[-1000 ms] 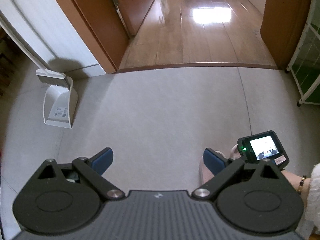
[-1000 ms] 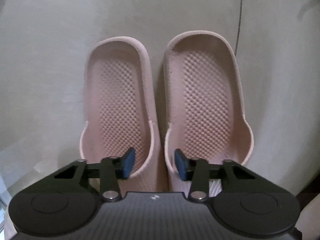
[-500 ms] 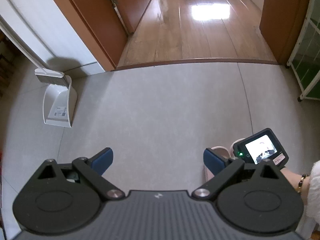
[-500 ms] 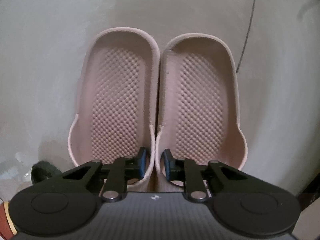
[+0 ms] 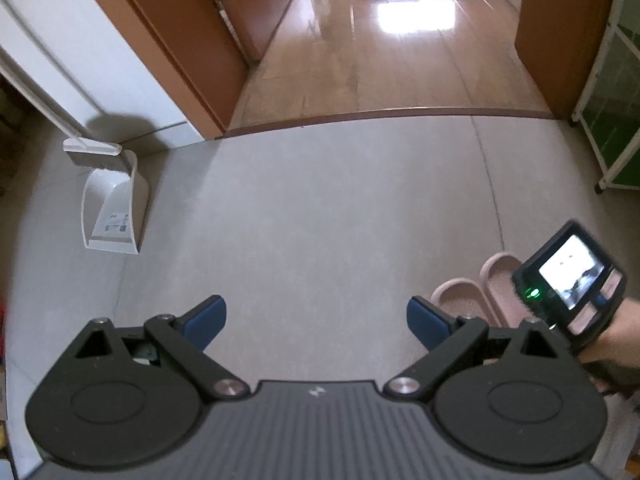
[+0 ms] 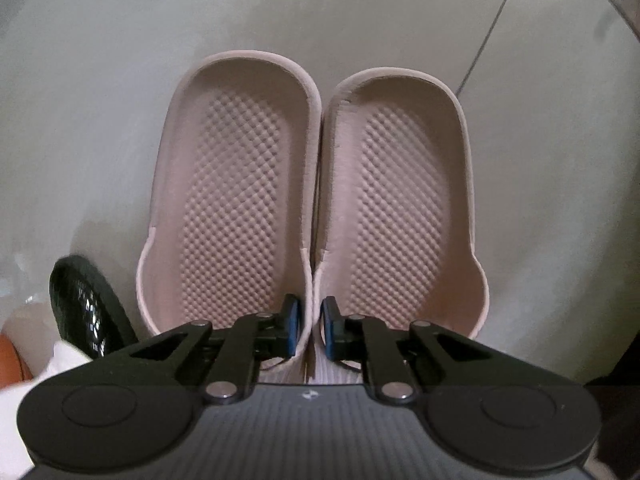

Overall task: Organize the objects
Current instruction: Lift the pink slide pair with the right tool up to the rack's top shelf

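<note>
While my right claw [image 6: 311, 328] points down at the grey tiled floor [image 6: 120, 100], two pale pink slippers [image 6: 316, 216] fill its view, lying side by side with their inner walls pressed together. They are soft, one-piece slides with thick rounded rims and footbeds covered in a grid of small raised bumps. Both run lengthwise away from the claw: the rounded open heels point to the top of the view and the closed, ribbed toe bands sit at the bottom, under my fingers. My right claw is closing, its blue pads [image 6: 292, 326] pinching the two touching inner walls just where the toe bands begin, one pad inside each slipper. A black, mesh-like object [image 6: 86, 304] shows at the lower left, too cut off to name. From my left claw [image 5: 316, 322], the same slippers [image 5: 480, 292] show low on the right, beside the lit screen [image 5: 570, 276] on the back of the right gripper. My left claw is spread wide with nothing between its pads, over bare tile. A white dustpan [image 5: 114, 212] stands near the wall at left, and a wooden floor [image 5: 400, 60] begins past the threshold.
</note>
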A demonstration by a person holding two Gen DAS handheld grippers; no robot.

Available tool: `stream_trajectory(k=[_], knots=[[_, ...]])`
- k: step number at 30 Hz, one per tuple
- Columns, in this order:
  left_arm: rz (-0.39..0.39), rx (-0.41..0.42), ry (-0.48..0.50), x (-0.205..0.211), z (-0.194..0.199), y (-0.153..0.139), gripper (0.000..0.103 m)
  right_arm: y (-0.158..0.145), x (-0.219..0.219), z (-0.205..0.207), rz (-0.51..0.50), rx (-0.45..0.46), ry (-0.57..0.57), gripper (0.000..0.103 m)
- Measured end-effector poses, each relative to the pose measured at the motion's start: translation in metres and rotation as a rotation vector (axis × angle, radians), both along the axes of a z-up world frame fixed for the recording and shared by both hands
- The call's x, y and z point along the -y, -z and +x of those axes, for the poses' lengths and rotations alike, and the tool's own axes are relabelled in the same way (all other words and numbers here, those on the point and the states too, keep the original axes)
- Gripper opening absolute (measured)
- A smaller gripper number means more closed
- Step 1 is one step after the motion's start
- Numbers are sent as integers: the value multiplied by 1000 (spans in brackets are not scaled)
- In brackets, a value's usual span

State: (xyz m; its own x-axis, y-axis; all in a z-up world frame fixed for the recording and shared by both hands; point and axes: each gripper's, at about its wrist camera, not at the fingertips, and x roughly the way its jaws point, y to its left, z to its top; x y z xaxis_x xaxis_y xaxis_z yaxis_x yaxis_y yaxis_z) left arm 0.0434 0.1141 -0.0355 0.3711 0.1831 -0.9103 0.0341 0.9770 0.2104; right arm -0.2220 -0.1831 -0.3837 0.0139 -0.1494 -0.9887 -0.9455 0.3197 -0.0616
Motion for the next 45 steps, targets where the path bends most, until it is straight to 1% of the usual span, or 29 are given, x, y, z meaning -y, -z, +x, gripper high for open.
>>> stream_trajectory(k=[2, 7, 11, 13, 15, 17, 18, 19, 20, 22, 24, 25, 27, 28, 30, 32, 33, 37, 38, 40, 42, 45], knots=[[-14, -12, 25, 5, 0, 2, 97, -15, 7, 3, 5, -10, -22, 15], [-58, -41, 139, 27, -4, 5, 97, -64, 31, 18, 42, -21, -64, 15], [-160, -65, 255, 53, -10, 0, 97, -106, 56, 39, 76, -41, -68, 15], [-178, -49, 329, 72, -14, -6, 97, -125, 68, 50, 95, -48, -64, 15], [-181, -19, 391, 92, -18, -15, 97, -141, 77, 70, 105, -67, -70, 15], [-208, 1, 436, 107, -17, -25, 96, -160, 84, 75, 119, -64, -66, 15], [-227, 4, 457, 115, -17, -30, 96, -171, 69, 70, 124, -61, -61, 15], [-235, 8, 471, 122, -15, -34, 96, -181, 75, 75, 132, -57, -59, 15], [-230, 20, 488, 132, -14, -39, 96, -192, 84, 90, 138, -53, -63, 15], [-220, 45, 519, 149, -11, -51, 97, -212, 100, 102, 149, -56, -66, 15], [-242, 58, 542, 166, -7, -66, 97, -223, 109, 104, 162, -55, -76, 15], [-258, 67, 549, 173, -5, -73, 97, -235, 127, 110, 171, -49, -72, 15], [-290, 89, 576, 189, -2, -91, 96, -259, 143, 124, 186, -40, -65, 15], [-297, 99, 594, 196, -1, -99, 96, -268, 150, 128, 194, -35, -59, 15], [-299, 113, 638, 212, 0, -115, 97, -294, 174, 148, 176, -51, -108, 15], [-300, 121, 676, 226, 0, -128, 96, -315, 191, 161, 183, -42, -100, 15], [-301, 124, 694, 234, 1, -134, 97, -321, 197, 171, 174, -49, -120, 15], [-317, 133, 753, 256, 1, -154, 97, -353, 225, 192, 175, -39, -103, 15], [-325, 137, 768, 262, 1, -159, 96, -363, 233, 201, 169, -45, -119, 15], [-340, 140, 802, 272, -3, -168, 96, -379, 247, 211, 174, -36, -114, 15], [-337, 148, 825, 282, -5, -178, 97, -395, 259, 223, 176, -34, -130, 15], [-328, 161, 854, 299, -7, -190, 97, -415, 272, 239, 202, -11, -119, 15]])
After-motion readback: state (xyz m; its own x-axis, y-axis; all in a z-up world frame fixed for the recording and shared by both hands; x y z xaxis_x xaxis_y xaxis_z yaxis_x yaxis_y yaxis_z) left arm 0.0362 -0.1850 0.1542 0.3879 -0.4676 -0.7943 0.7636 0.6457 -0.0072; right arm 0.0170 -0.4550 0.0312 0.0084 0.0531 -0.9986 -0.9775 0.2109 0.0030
